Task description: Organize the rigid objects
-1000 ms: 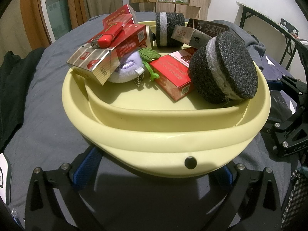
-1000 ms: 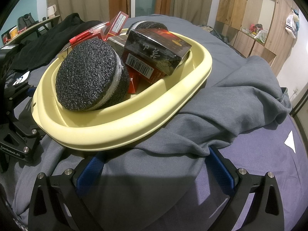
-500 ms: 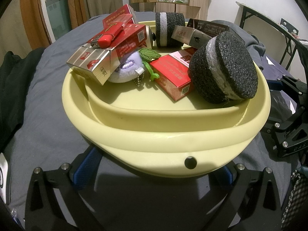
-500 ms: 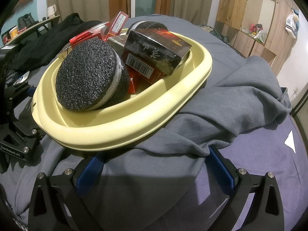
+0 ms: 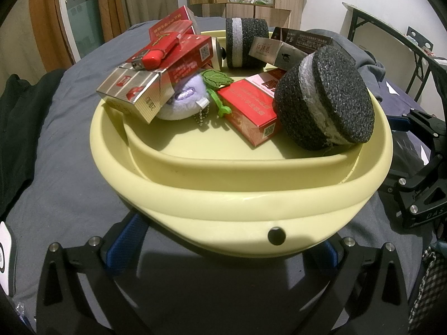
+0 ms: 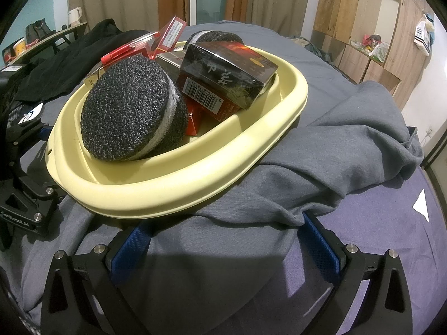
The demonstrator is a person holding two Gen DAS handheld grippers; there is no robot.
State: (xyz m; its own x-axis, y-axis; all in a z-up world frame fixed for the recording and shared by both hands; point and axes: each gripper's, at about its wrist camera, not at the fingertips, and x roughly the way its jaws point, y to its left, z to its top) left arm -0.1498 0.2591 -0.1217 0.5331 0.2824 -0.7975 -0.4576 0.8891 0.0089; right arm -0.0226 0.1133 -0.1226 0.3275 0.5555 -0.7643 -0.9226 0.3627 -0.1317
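- Rigid objects lie piled in a pale yellow basin [image 5: 243, 192] that rests on a bed covered with grey bedding [image 5: 64, 150].
- Large black foam disc [image 5: 325, 99] with a white middle band: leans tilted against the basin's inner wall on the right side of the left wrist view; in the right wrist view the same disc [image 6: 131, 111] fills the near part of the basin.
- Second black foam cylinder [image 5: 245, 43]: stands on edge at the far side.
- Red boxes: one red box [image 5: 251, 109] lies flat near the centre; a silver-and-red box [image 5: 134, 92] juts over the left rim, with a red lighter [image 5: 156, 53] on the stack above it.
- Lilac plush keychain [image 5: 184, 100] with a green leaf: tucked under that stack.
- Dark box [image 6: 227, 72] with a barcode: rests on top at the far right of the basin, right wrist view.
- Left gripper [image 5: 223, 237]: fingers spread wide, the basin's near rim between them; contact with the rim cannot be told.
- Right gripper [image 6: 223, 237]: fingers spread wide over a grey garment [image 6: 335, 150] that lies beside and under the basin's edge; it clamps nothing.
- Wooden cupboards [image 6: 360, 28] and curtains stand behind the bed.
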